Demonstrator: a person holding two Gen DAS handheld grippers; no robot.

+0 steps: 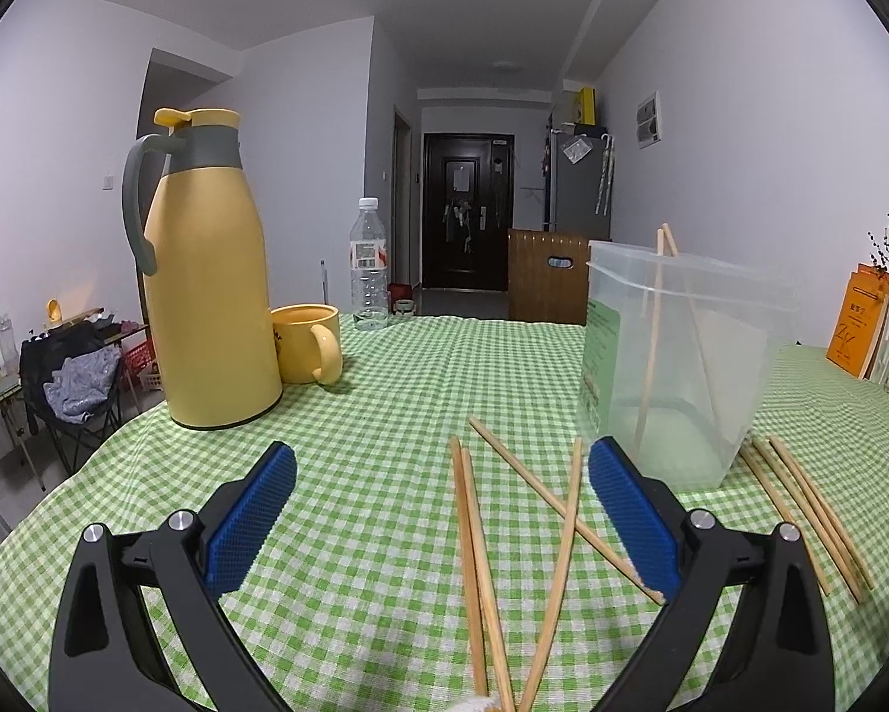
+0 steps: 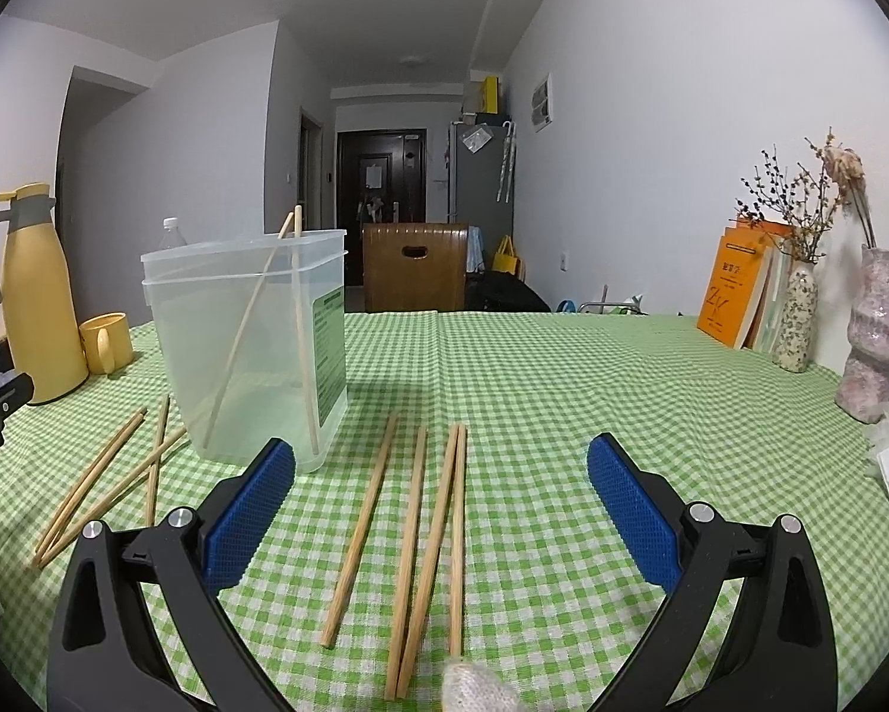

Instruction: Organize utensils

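Observation:
A clear plastic container [image 1: 681, 356] [image 2: 248, 344] stands on the green checked tablecloth with two wooden chopsticks [image 2: 299, 332] leaning inside it. Several loose chopsticks [image 1: 474, 563] lie between the blue pads of my left gripper [image 1: 444, 463], which is open above the cloth. More chopsticks [image 1: 800, 510] lie to the right of the container. In the right wrist view, several chopsticks [image 2: 420, 534] lie side by side between the fingers of my right gripper [image 2: 441, 463], also open and holding nothing. Another loose bunch of chopsticks [image 2: 106, 486] lies left of the container.
A yellow thermos jug [image 1: 207, 285], a yellow mug [image 1: 308, 344] and a water bottle [image 1: 368, 267] stand at the back left. Orange books [image 2: 735, 291], vases with dried flowers [image 2: 797, 320] and a pinkish vase [image 2: 871, 344] line the right wall. The table's far edge [image 2: 503, 313] faces a hallway.

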